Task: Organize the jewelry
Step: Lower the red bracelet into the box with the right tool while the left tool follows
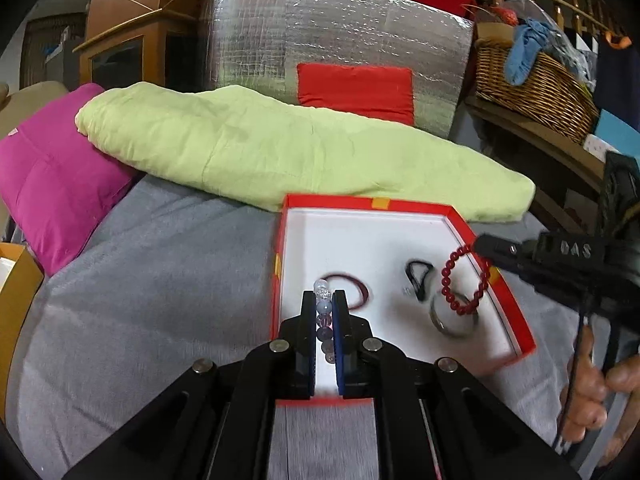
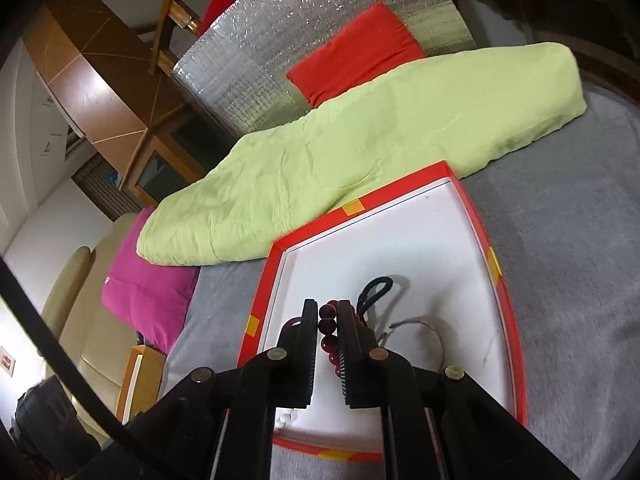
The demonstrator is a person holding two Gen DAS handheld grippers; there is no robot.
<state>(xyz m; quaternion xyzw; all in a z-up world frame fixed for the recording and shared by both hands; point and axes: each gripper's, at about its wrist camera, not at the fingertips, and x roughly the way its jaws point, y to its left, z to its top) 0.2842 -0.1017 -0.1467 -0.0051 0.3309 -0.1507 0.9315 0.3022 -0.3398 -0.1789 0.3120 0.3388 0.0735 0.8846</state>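
Note:
A red box with a white floor [image 1: 400, 232] [image 2: 432, 248] lies on the grey bed. My left gripper [image 1: 324, 300] is shut on a pale bead bracelet [image 1: 323, 309] and holds it over the box's near left part. My right gripper [image 2: 329, 310] is shut on a dark red bead bracelet [image 2: 327, 322], which hangs over the box's right side in the left wrist view [image 1: 464, 280]. Inside the box lie a thin dark red ring [image 1: 362, 286], a black cord loop [image 1: 418, 274] [image 2: 376, 290] and a silver bangle [image 1: 454, 326] [image 2: 434, 330].
A green folded blanket [image 1: 280, 148] [image 2: 360, 152] lies just behind the box. A magenta pillow [image 1: 52, 184] is at the left. A silver foil panel [image 1: 340, 40] and a wicker basket [image 1: 532, 84] stand behind. Grey bedding [image 1: 160, 280] surrounds the box.

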